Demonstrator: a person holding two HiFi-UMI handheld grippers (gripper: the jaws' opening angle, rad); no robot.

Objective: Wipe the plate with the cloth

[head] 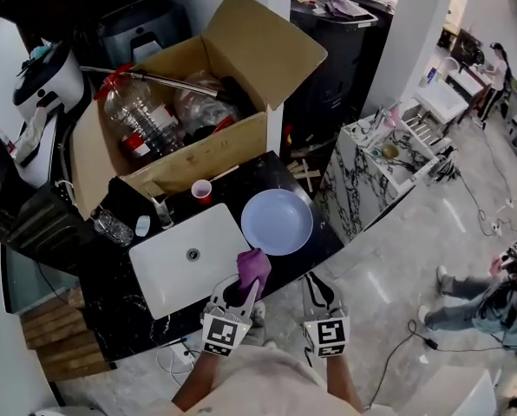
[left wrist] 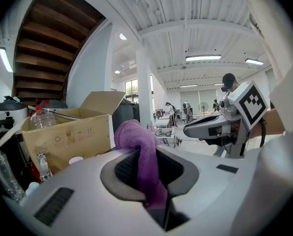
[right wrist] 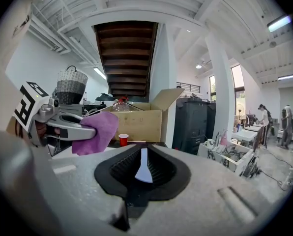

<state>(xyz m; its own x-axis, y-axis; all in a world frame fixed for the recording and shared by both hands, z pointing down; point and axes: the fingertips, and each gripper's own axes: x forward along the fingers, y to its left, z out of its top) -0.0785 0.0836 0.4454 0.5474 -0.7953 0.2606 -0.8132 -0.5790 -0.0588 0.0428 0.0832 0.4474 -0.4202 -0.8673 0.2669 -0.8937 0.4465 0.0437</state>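
Left gripper (left wrist: 149,176) is clamped on the purple cloth (left wrist: 136,136): fabric is pinched between the pads, with a bunched fold sticking up above the jaws. In the head view it sits over the near right corner of the white sink (head: 176,267), cloth end pointing away from the person. The cloth's far edge meets the near-left rim of the plate (head: 277,222) in that view; can't tell if they touch. The plate is pale blue, lying flat on the black bench (head: 111,293) just right of the sink, nothing on it. Right gripper (right wrist: 143,166) has its jaws a narrow slit apart with nothing between them, only a pale sliver showing through the gap. It's level with the left one, further right of the sink's near right corner, at the bench's near edge, below the plate in the head view. Red cup (head: 202,191) stands upright just behind the sink's far right corner. Open cardboard box (head: 198,159) sits behind the sink, with clear plastic bottles (head: 141,115) inside. Small clear bottle (head: 113,226) lies at the sink's far left corner
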